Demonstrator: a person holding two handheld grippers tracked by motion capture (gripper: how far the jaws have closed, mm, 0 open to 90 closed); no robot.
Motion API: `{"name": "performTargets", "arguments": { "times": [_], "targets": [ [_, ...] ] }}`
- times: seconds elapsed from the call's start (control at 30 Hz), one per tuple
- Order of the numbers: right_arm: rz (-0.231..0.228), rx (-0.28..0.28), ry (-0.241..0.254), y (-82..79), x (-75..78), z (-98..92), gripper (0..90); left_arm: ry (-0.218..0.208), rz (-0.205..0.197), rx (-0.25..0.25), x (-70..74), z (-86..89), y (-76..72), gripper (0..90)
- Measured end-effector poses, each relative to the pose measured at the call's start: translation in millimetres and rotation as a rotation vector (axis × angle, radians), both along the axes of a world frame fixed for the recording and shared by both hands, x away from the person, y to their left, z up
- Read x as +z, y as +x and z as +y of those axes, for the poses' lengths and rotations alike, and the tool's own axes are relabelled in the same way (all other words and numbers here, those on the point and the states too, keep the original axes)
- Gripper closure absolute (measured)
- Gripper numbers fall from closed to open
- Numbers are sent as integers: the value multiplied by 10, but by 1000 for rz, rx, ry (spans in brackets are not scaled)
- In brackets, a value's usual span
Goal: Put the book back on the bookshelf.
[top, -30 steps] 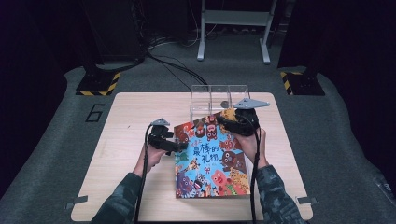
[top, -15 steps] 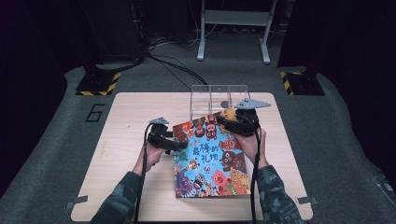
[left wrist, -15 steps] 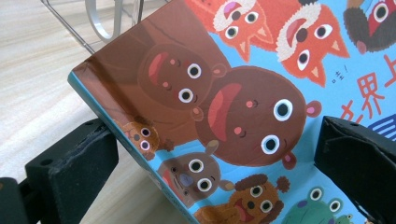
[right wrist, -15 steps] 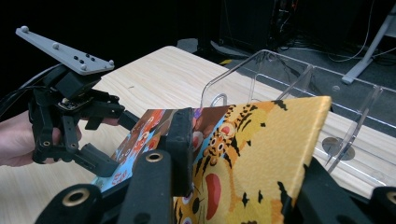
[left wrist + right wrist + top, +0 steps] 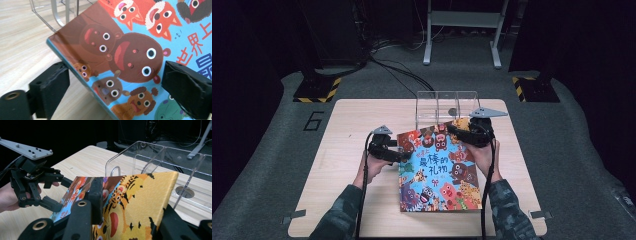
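Clamping the picture book [image 5: 439, 170], right tool [image 5: 462, 131]; left tool [image 5: 398, 156] open astride its edge.

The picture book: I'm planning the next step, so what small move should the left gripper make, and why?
Probably close the left gripper onto the picture book. Its jaws have just been closing and straddle the book's left edge, pads apart from the cover, while the right gripper is shut on the raised far corner near the clear organizer. A second grip would likely steady the lift.

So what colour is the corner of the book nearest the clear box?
Yellow-orange with black tiger stripes, on the book; clearest in the right gripper view.
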State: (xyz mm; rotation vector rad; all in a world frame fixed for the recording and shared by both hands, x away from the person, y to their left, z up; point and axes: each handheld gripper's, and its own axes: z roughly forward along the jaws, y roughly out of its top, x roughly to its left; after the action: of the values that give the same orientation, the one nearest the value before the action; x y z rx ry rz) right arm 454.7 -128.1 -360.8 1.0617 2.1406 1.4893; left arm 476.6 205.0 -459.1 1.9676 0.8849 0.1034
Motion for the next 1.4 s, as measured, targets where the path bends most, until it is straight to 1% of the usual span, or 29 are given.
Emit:
{"name": "performTargets", "arguments": {
  "times": [0.03, 0.07, 0.13, 0.2, 0.27, 0.3, 0.4, 0.43, 0.5, 0.53, 0.57, 0.67, 0.73, 0.83, 0.87, 0.9, 0.97, 1.1, 1.13, 1.17, 1.2, 1.23, 1.3, 1.37, 1.4],
  "targets": [
    [8, -2, 4, 1, -3, -6, 660, 0, 6, 2, 7, 10, -1, 111],
    [16, -3, 10, 6, -9, -12, 661, -4, 3, 6, 8, 14, -2, 125],
    [14, 1, 15, 11, -19, -27, 662, -5, 0, 7, 16, 24, -8, 144],
    [27, 7, 25, 14, -24, -44, 663, -1, -3, 2, 31, 36, -13, 165],
    [31, 11, 30, 15, -29, -59, 667, 0, -12, 8, 45, 48, -19, 188],
    [41, 13, 39, 14, -31, -70, 667, 0, -13, 7, 53, 53, -22, 203],
    [45, 19, 45, 18, -37, -91, 671, 8, -24, 3, 72, 64, -28, 228],
    [57, 23, 50, 20, -38, -101, 673, 5, -21, 10, 78, 64, -35, 241],
    [68, 28, 54, 26, -37, -119, 675, 15, -29, 4, 97, 64, -42, 254],
    [73, 33, 56, 29, -38, -127, 676, 30, -33, 2, 114, 62, -47, 259],
    [88, 33, 63, 32, -40, -136, 676, 29, -37, 6, 117, 55, -54, 263],
    [102, 35, 65, 41, -44, -159, 675, 48, -56, -7, 136, 53, -58, 270],
    [96, 34, 62, 40, -49, -163, 673, 59, -54, -12, 147, 48, -58, 271],
    [88, 40, 60, 39, -46, -161, 673, 57, -44, -9, 159, 48, -66, 273],
    [84, 43, 62, 39, -45, -161, 673, 69, -69, -10, 172, 53, -61, 273],
    [80, 46, 65, 39, -43, -163, 673, 69, -75, -13, 185, 60, -64, 274],
    [69, 47, 83, 35, -36, -165, 673, 64, -100, 2, 232, 79, -78, 289],
    [43, 53, 101, 23, -6, -154, 675, 103, -132, 12, 330, 86, -85, 298],
    [40, 56, 108, 21, -2, -155, 676, 98, -127, 13, 354, 97, -93, 299],
    [42, 54, 118, 17, 2, -155, 676, 94, -144, 16, 380, 113, -92, 300],
    [36, 55, 127, 20, 2, -162, 675, 94, -147, 13, 396, 122, -92, 304],
    [36, 58, 131, 26, 1, -167, 675, 93, -158, 18, 408, 125, -91, 308],
    [39, 54, 145, 32, 0, -169, 674, 100, -170, 22, 425, 131, -96, 319],
    [40, 56, 147, 36, -1, -172, 673, 113, -182, 26, 428, 135, -97, 346],
    [41, 53, 149, 39, -4, -174, 673, 111, -182, 24, 430, 138, -96, 362]
  ]
}}
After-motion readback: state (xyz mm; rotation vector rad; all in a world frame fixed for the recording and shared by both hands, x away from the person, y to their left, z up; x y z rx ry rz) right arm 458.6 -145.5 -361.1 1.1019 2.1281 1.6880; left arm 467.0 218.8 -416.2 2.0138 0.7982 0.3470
